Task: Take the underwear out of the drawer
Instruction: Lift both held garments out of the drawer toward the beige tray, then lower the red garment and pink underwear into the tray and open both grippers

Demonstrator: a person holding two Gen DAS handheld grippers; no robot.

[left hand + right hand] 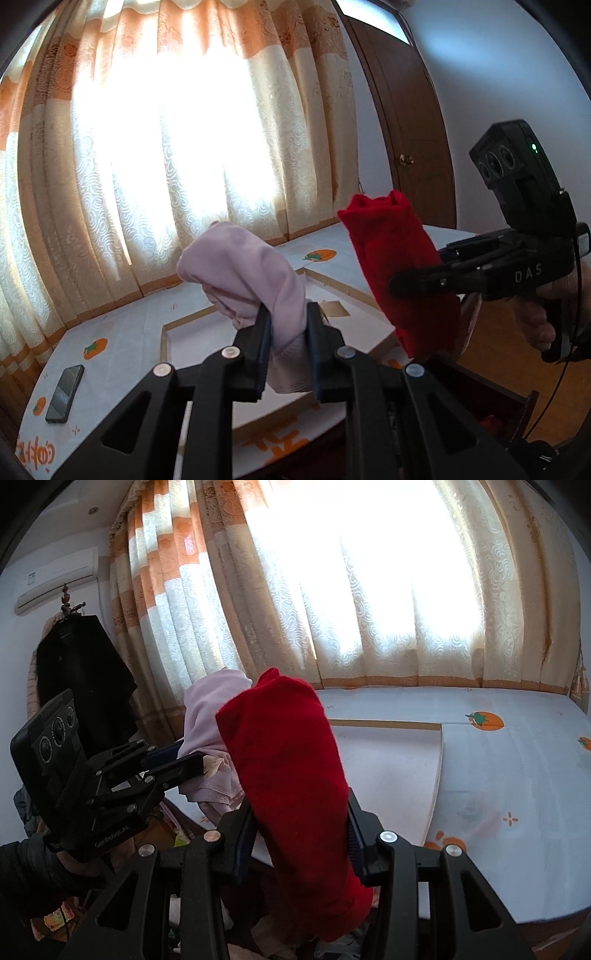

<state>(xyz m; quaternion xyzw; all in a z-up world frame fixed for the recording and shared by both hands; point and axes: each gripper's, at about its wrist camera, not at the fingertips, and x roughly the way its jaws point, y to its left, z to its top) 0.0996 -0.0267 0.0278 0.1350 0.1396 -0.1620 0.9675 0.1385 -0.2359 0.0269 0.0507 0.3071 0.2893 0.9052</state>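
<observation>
Both garments up out of the drawer, held over the bed [122, 332].

The bed lay below, the drawer [491, 391] dark at its edge. Red underwear [288, 775] was a thick soft roll, light, likely to sag; mid-roll looked the best hold. Pink underwear [255, 280] was limp and thinner. Right gripper [299, 842] pointed slightly down, clamped on the red; left gripper [288, 350] nearly level, pinched tight on the pink.
</observation>
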